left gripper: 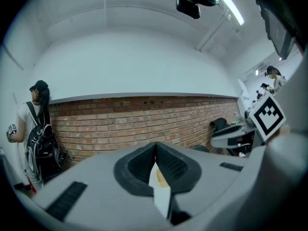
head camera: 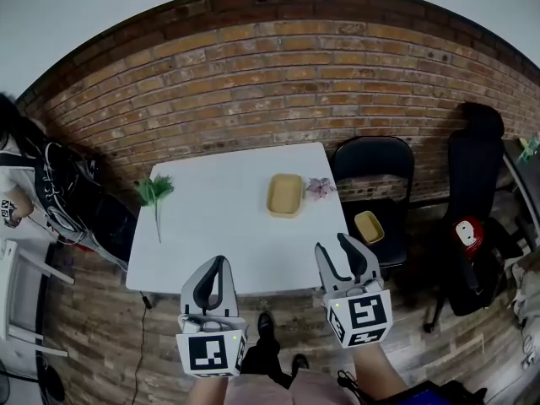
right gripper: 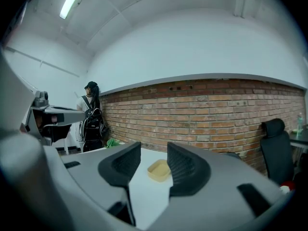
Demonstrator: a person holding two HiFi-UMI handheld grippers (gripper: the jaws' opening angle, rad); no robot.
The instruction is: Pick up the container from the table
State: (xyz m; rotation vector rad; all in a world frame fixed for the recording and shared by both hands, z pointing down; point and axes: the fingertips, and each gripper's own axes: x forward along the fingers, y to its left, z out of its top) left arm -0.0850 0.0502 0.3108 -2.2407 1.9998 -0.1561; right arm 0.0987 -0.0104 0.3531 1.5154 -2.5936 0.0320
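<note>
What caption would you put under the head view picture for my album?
Left gripper shut, right gripper open, both at the front edge of the white table, yellow container beyond.

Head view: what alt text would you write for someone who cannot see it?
A yellow container sits on a white table by a brick wall, beside pink flowers. At the table's near edge the left gripper is shut and the right gripper open and empty.
</note>
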